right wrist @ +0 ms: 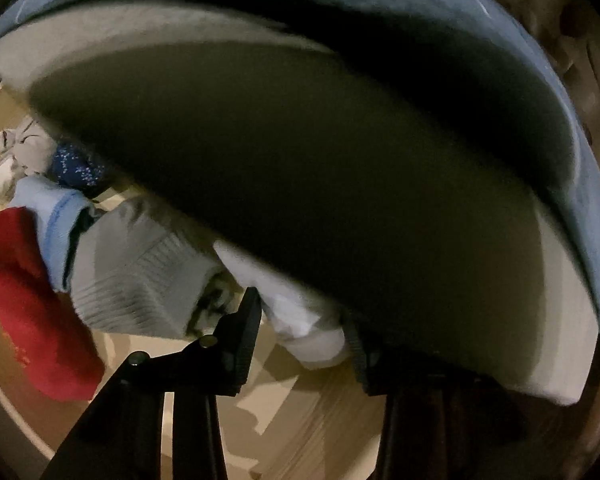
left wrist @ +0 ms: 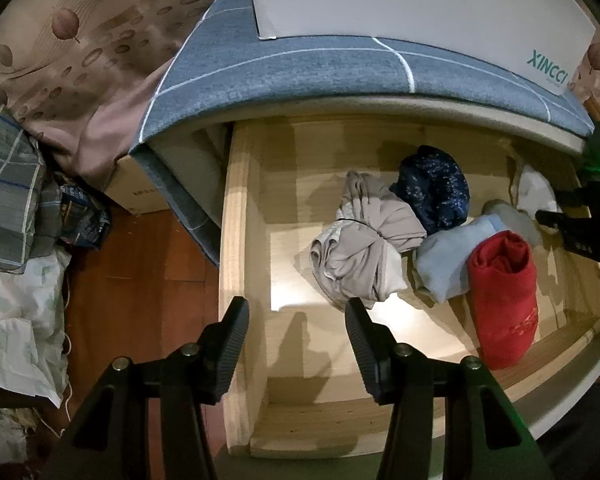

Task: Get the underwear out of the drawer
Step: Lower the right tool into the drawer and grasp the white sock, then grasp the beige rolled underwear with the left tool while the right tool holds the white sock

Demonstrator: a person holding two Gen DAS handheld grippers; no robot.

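White bundle (right wrist: 300, 320) sits between my right gripper (right wrist: 304, 344) fingers at drawer (left wrist: 236, 240) right end, under bed edge; cannot tell if pads already pinch. Squeeze firm, lift straight, avoid grey sock (right wrist: 140, 272). Left gripper (left wrist: 296, 340) spread, empty.

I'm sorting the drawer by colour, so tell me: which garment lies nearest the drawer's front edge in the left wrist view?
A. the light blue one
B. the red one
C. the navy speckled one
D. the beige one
B: the red garment reaches furthest toward the wooden drawer's front edge, ahead of the others.
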